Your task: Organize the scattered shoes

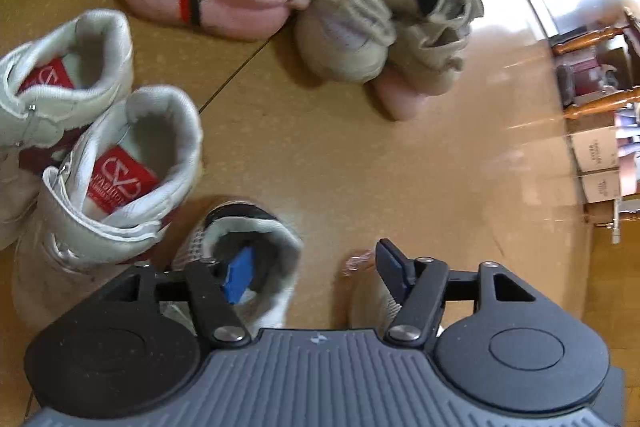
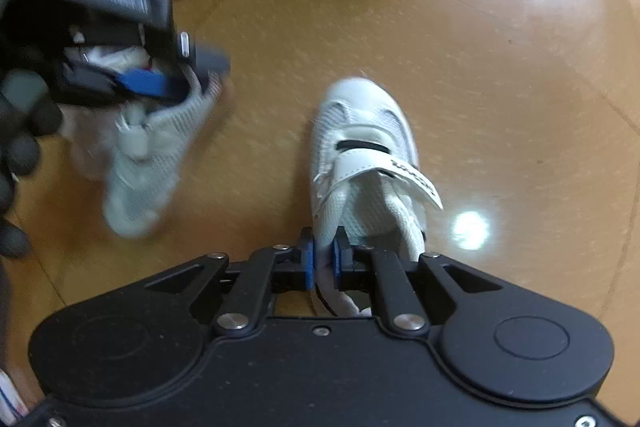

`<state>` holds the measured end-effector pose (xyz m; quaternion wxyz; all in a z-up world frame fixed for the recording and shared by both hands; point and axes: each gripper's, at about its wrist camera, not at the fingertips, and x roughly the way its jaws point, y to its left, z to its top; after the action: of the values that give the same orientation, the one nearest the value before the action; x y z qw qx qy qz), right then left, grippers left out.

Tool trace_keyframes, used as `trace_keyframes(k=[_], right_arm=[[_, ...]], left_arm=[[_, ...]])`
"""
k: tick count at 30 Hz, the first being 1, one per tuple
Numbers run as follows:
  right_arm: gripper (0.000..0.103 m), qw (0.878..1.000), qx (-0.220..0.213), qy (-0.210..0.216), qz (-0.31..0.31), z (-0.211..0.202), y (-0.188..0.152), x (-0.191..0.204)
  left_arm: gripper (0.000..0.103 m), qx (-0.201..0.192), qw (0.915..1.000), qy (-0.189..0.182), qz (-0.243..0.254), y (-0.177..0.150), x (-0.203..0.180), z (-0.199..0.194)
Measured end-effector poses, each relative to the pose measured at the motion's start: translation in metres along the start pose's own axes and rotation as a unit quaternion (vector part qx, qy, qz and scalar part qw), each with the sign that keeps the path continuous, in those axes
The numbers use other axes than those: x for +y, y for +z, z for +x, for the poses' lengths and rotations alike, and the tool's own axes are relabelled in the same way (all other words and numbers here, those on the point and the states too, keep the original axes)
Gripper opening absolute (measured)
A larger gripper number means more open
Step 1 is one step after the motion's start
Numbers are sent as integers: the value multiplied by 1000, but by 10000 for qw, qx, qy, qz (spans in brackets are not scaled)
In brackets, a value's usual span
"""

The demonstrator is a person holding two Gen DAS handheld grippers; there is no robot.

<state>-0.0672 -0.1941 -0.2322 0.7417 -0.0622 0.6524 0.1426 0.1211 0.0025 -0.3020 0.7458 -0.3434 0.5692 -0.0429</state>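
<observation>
Our right gripper [image 2: 323, 259] pinches the collar of a white mesh sneaker [image 2: 362, 155], pads nearly together, its long axis running straight away from the jaws, toe on the glossy tan floor [image 2: 500, 75]. Our left gripper [image 1: 316, 273] stands about half open, one pad inside its mate [image 1: 248, 259], gripping nothing. Beside it sit two padded white high-tops [image 1: 116, 187]; pink and beige shoes lie beyond.

Bare floor [image 1: 360, 155] between shoe clusters (seemingly)
</observation>
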Motion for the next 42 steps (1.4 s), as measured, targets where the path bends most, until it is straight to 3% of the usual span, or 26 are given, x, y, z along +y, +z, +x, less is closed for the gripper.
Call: trace_keyframes(k=[2, 4, 5, 8, 13, 16, 18, 21, 22, 24, 25, 27, 33, 38, 41, 42], right_arm=[[22, 9995, 181, -254, 103, 1, 2, -11], [27, 9982, 225, -439, 327, -2, 3, -23], [28, 9978, 181, -464, 438, -4, 5, -28], [44, 9942, -157, -617, 870, -17, 8, -44], [47, 9884, -337, -214, 1464, -26, 2, -53], [54, 9728, -583, 9, 2243, -39, -8, -59], [55, 9310, -824, 373, 3536, -49, -23, -76], [56, 8376, -987, 742, 5321, -52, -56, -98], [57, 8156, -985, 800, 5645, -51, -63, -99], [58, 7509, -849, 873, 6491, -45, -86, -99], [58, 7382, -804, 874, 6641, -44, -90, -97], [58, 7002, -787, 888, 7040, -36, -101, -84], [57, 6336, -1041, 831, 7621, -20, -112, -70], [47, 6088, -1107, 848, 7810, -7, -104, -74], [41, 5996, -1034, 863, 7888, 6, -105, -78], [35, 5998, -1049, 849, 7887, 8, -107, -78]], left_arm=[[65, -13, 9999, 67, 109, 0, -4, -6], [65, -33, 9993, 151, 340, -2, -10, -15], [65, -22, 9990, 165, 408, -3, -12, -17], [65, -65, 9983, 203, 534, -6, -15, -27], [65, -123, 9979, 253, 584, -8, -14, -41], [65, -155, 9979, 215, 588, -7, -17, -43], [65, -171, 9977, 145, 636, -7, -22, -43], [65, -173, 9974, 77, 696, -7, -27, -43], [65, -176, 9974, 59, 695, -7, -28, -42], [65, -179, 9975, 16, 677, -7, -28, -41], [65, -180, 9977, 3, 659, -6, -27, -40], [65, -196, 9980, -22, 599, -5, -25, -38], [65, -229, 9987, -42, 464, 0, -13, -35], [65, -281, 9988, -15, 390, 7, -3, -34], [65, -338, 9990, 20, 284, 12, 6, -36], [65, -360, 9991, 28, 238, 14, 9, -37]])
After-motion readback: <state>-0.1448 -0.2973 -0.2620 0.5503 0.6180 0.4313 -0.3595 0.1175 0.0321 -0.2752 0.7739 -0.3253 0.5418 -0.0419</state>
